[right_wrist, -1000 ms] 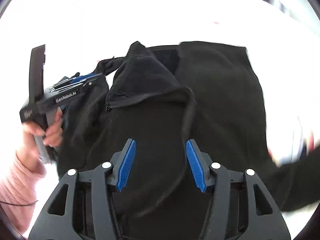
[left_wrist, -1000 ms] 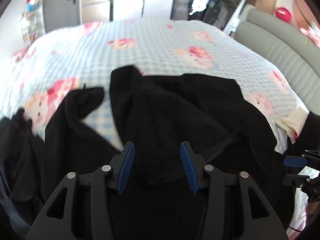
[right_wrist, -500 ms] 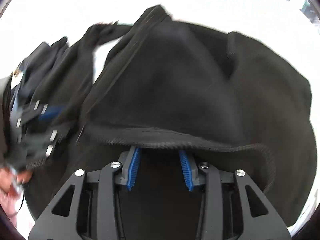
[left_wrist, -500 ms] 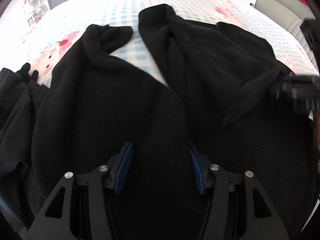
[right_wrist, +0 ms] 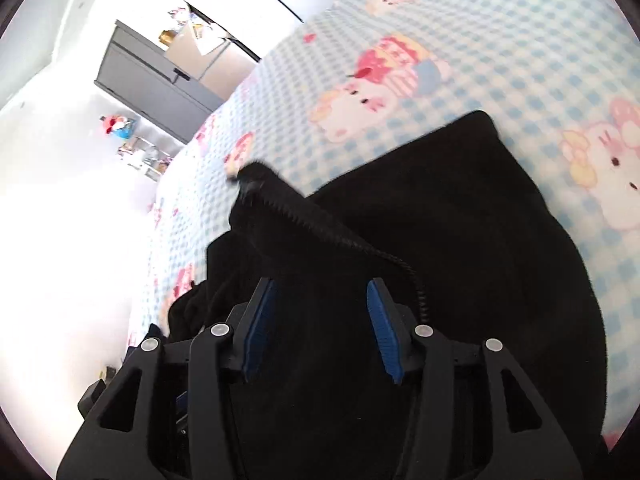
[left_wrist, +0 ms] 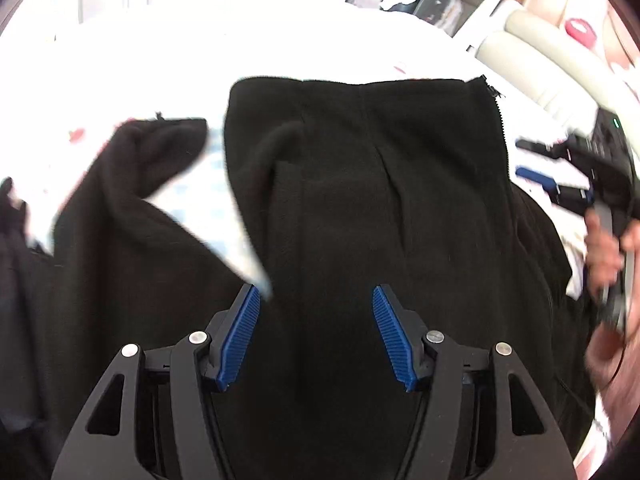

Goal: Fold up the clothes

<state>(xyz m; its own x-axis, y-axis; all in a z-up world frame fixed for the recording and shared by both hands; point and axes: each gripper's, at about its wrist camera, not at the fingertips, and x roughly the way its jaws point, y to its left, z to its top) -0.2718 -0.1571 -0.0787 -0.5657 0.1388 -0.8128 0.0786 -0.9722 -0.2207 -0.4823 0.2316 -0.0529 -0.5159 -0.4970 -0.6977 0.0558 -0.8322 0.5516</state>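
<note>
Jaws standing apart on both grippers, left gripper [left_wrist: 316, 332] hovering over fleece [left_wrist: 360, 200] lying lengthwise ahead on bed [right_wrist: 500, 40], right gripper [right_wrist: 320, 328], just reopening, nearer zipper edge [right_wrist: 320, 228].

Left wrist view: looks forward and steeply down along its own fingers [left_wrist: 256, 312], close over the black fleece [left_wrist: 360, 200] on the bed [left_wrist: 120, 60]; headboard [left_wrist: 532, 64] at upper right. Right wrist view: same close, downward aim along its fingers [right_wrist: 380, 312] — rolled, so the bed [right_wrist: 500, 40] tilts. Shared: fleece [right_wrist: 460, 240] and bed — plus the right gripper [left_wrist: 536, 160], seen at the left view's right edge.
</note>
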